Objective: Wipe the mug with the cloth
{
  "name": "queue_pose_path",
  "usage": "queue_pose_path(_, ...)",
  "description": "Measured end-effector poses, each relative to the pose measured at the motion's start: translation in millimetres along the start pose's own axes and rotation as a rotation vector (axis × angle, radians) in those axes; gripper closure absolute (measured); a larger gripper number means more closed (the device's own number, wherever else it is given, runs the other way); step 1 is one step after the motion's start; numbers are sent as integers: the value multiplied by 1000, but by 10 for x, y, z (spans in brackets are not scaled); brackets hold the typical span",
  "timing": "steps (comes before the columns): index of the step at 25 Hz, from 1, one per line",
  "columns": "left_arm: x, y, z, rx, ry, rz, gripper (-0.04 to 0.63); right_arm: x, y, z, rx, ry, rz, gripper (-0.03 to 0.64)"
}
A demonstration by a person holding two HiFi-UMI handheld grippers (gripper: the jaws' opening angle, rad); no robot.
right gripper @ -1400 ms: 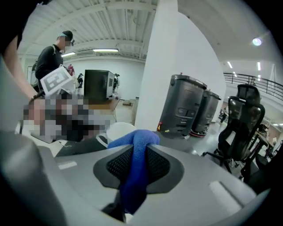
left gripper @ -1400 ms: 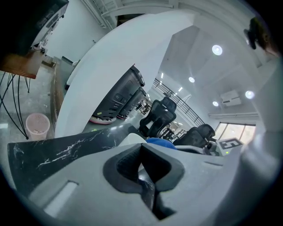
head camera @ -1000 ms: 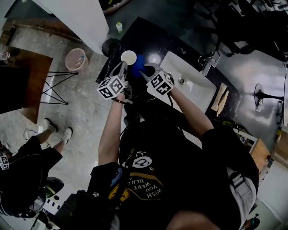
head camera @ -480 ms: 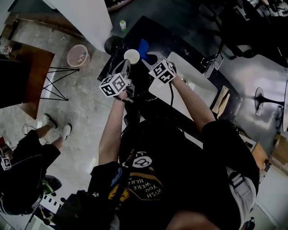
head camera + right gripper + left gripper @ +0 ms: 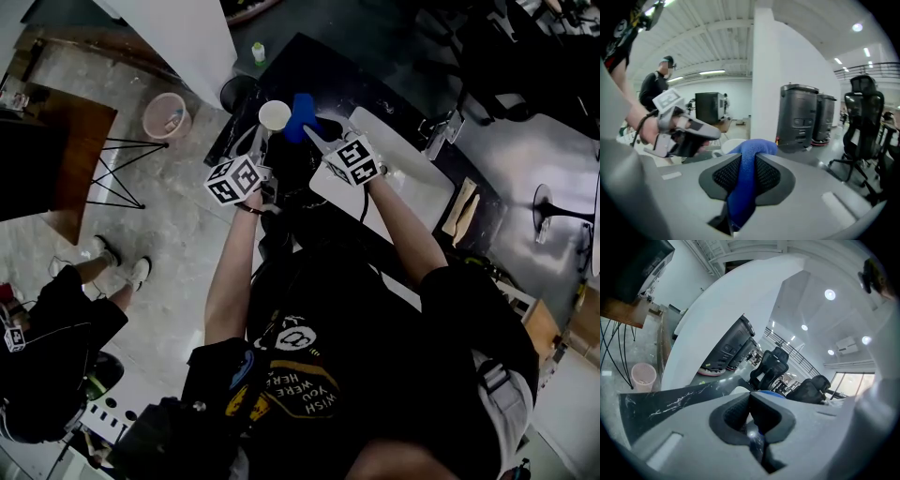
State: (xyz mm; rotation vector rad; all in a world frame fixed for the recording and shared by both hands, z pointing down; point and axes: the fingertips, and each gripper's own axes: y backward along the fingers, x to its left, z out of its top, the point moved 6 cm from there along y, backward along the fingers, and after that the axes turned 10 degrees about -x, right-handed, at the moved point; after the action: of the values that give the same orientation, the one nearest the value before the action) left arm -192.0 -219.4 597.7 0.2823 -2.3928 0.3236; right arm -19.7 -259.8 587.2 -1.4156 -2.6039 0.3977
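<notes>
From the head view: white mug (image 5: 275,115) up near 12 o'clock over the dark counter (image 5: 323,70), blue cloth (image 5: 301,114) right against it at its 3 o'clock, left gripper (image 5: 259,139) reaching in from 7 o'clock, right gripper (image 5: 311,139) from 5 o'clock, pale sink (image 5: 412,178) farther off toward 4 o'clock. No telling here whether standing on the counter or lifted clear. From the left gripper view: fingers drawn tight together with only a thin slit between, a glossy sliver caught in it (probably the handle, though not certain), a slice of the mug (image 5: 739,390) peeking past the tips at 11 o'clock and a blue edge at 1 o'clock. Best to keep that pinch firm and the wrist quiet, giving the other side something steady to rub against. From the right gripper view: fingers clamped on a thick fold of cloth (image 5: 744,187) running up the middle and bulging over the tips at 12 o'clock, mug (image 5: 730,145) just beyond at 10 o'clock, left gripper at 9 o'clock. Wipe judged barely begun, if at all. Press the bulging fold, never the bare fingers, onto the wall; sweep round the outside and over the rim in short overlapping strokes; turn the mug between passes to reach the far side; go light enough not to twist it out of the left pinch.
</notes>
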Motion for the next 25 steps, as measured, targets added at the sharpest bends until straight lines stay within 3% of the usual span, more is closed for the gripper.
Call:
queue_pose_path(2, -8, 79, 35, -15, -7, 18, 592, -172, -71, -166, 40, -103, -100, 514)
queue_pose_path(4, -30, 163, 50, -24, -15, 34, 592, -270, -69, -345, 92, -190, -151, 404)
queue_pose_path(5, -54, 205, 53, -27, -24, 39, 592, -295, -13, -365, 87, -214, -171, 406)
queue_pose_path(8, -141, 356, 77, -38, -67, 50, 592, -302, 255, -192, -16, -240, -224, 480)
queue_pose_path(11, -266, 540, 72, -53, -163, 75, 592, -213, 519, 76, -121, -240, -262, 614)
queue_pose_path(14, -451, 744, 42, -31, -306, 72, 592, 19, 687, 277, -174, -208, -251, 614)
queue_pose_path(17, -640, 1022, 19, -9, -400, 45, 592, 300, 786, 327, -157, -149, -240, 615)
queue_pose_path(25, -956, 1657, -28, -33, -429, 5, 591, 964, 1267, 454, -176, -160, -277, 615)
